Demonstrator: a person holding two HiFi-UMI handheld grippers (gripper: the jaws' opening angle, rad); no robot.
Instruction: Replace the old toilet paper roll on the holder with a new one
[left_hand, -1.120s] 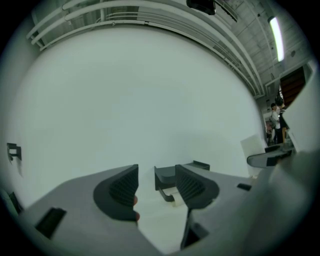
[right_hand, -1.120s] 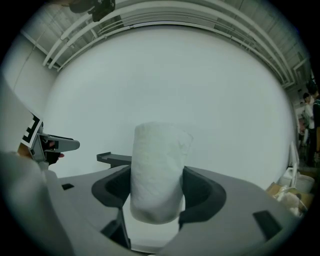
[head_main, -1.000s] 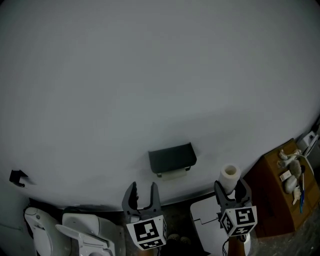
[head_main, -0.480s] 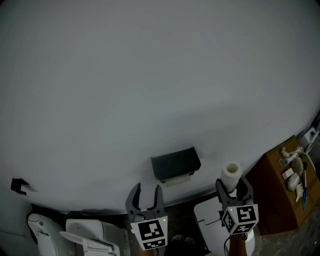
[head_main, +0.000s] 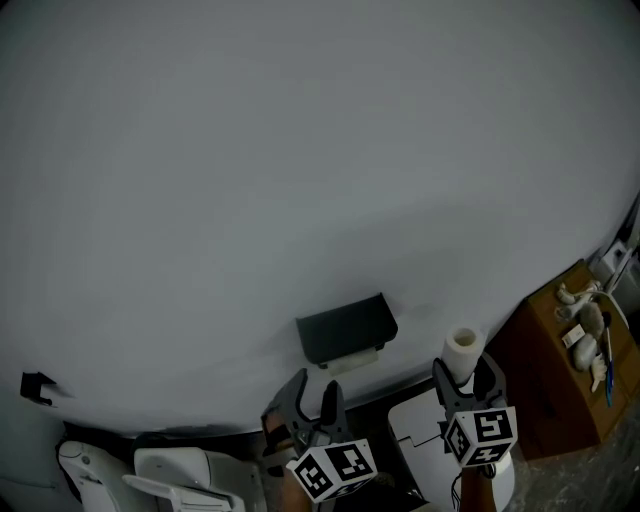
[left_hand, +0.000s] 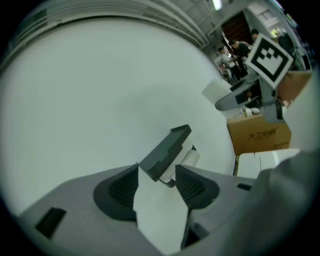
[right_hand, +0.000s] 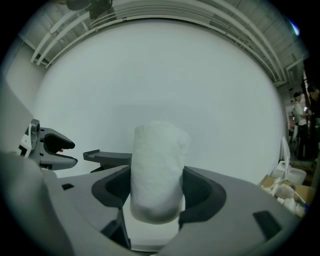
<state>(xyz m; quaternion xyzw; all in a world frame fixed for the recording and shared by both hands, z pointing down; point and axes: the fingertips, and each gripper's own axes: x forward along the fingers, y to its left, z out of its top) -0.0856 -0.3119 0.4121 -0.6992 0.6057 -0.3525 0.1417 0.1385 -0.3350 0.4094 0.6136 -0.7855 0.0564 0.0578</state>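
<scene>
The right tool (head_main: 465, 377) pinches the probably light, squashy new roll (head_main: 461, 350) across its sides, while the left tool (head_main: 314, 386), spread empty, faces the old roll (head_main: 352, 357) under the wall holder (head_main: 345, 327).

Bathroom-like corner, toilet (head_main: 175, 475), wall-mounted paper holder (head_main: 346, 329)

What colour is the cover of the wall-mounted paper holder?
Dark grey. The holder cover shows best in the head view.

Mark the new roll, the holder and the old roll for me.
new roll (right_hand: 157, 170), right gripper view, middle of its side
holder (head_main: 345, 328), head view, dark cover
old roll (left_hand: 191, 157), left gripper view, exposed end
</scene>
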